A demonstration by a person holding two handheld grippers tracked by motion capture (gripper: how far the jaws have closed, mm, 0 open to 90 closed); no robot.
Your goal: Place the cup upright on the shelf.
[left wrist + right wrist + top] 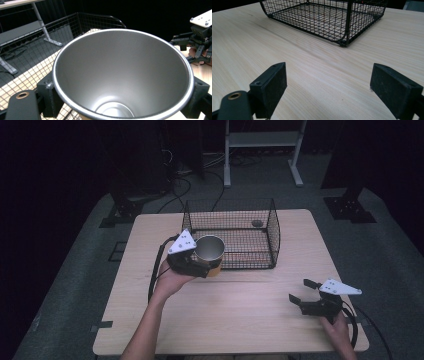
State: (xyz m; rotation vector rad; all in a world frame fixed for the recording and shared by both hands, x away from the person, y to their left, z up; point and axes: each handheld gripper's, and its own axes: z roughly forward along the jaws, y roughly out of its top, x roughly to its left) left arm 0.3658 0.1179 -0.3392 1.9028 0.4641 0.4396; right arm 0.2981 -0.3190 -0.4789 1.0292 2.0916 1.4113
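The left tongs (202, 265) clamp a metal cup (210, 254) off the bench (240, 315), mouth tilted up, just at the near-left corner of the wire basket (274, 227), which lies beyond it. The right tongs (299, 291) gape wide, holding nothing, well apart

A pale wood-grain tabletop (240, 310) with rounded corners carries a black wire basket (272, 227), which stands on its far half, near the middle. A small dark round object (257, 223) lies on the basket's floor at the back.
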